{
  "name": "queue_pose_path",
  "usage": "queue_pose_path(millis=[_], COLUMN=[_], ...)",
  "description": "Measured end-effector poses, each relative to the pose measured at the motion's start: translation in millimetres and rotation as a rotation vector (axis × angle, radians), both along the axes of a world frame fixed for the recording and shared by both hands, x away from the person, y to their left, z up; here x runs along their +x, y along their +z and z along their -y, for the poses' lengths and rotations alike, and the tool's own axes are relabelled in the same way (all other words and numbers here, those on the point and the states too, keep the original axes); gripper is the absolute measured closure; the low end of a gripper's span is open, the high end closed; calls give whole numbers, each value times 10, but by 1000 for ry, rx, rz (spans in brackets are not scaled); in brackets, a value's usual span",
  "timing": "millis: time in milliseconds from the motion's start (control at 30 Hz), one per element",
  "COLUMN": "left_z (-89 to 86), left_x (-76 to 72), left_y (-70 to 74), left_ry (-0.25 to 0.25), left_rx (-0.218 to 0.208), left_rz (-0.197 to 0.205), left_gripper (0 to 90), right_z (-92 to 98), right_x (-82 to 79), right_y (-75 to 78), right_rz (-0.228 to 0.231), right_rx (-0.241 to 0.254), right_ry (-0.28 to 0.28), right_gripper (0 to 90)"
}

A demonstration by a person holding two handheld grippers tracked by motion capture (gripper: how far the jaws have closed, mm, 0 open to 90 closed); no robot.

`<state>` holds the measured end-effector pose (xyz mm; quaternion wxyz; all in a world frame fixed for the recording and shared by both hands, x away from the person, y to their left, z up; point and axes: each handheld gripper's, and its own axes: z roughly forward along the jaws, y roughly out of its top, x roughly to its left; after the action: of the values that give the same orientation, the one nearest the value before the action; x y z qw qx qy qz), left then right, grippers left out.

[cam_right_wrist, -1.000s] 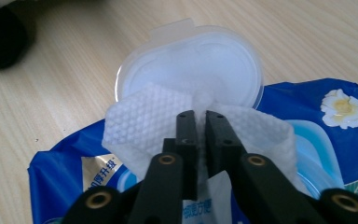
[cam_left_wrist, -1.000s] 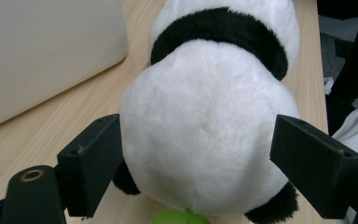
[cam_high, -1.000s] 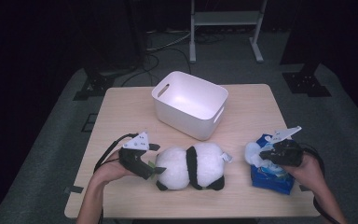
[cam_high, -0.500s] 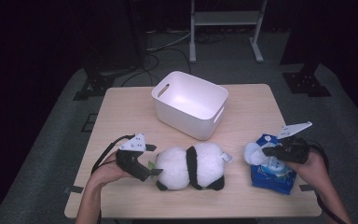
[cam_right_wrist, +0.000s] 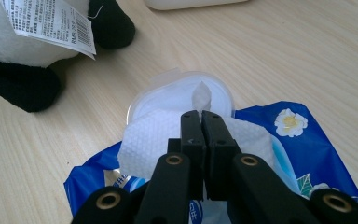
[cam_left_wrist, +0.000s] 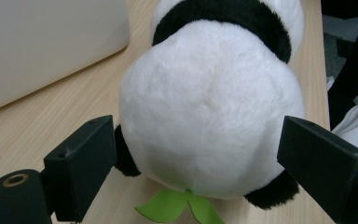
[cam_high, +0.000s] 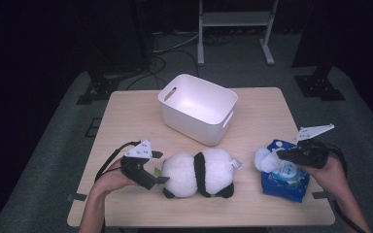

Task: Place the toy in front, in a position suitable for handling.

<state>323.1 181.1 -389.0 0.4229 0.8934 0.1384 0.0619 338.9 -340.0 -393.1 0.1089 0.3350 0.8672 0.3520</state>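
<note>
Pale wood table (cam_high: 126, 116): in the high view the plush panda (cam_high: 199, 173) lies near the front edge, before the white plastic bin (cam_high: 197, 108). The left gripper (cam_high: 159, 167) sits at the panda's left end; the hand behind it is partly cut off by the frame. The right gripper (cam_high: 276, 156) covers the top of the blue wet-wipes pack (cam_high: 284, 182).

In the left gripper view the jaws stand wide on both sides of the panda's white round body (cam_left_wrist: 209, 102), and I see no pad pressing on it; they have just been opening. A green leaf (cam_left_wrist: 177, 207) shows under it.

In the right gripper view the jaws are pressed together on a white wipe (cam_right_wrist: 154, 135) coming out of the pack's lid (cam_right_wrist: 182, 93). The panda's label (cam_right_wrist: 51, 21) is too small to read.
</note>
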Motion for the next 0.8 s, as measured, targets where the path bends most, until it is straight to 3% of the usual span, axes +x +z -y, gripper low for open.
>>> queue_pose_path(millis=[333, 800], left_z=[3, -23], left_x=[-2, -1], left_y=[-17, -29], left_ry=[-9, -7], left_rx=[11, 7], left_rz=[-2, -6], left_gripper=[102, 99], right_z=[-12, 23], right_x=[6, -13], right_y=[1, 249], right_rz=[-6, 32], right_rx=[11, 75], right_ry=[2, 4], right_gripper=[876, 877])
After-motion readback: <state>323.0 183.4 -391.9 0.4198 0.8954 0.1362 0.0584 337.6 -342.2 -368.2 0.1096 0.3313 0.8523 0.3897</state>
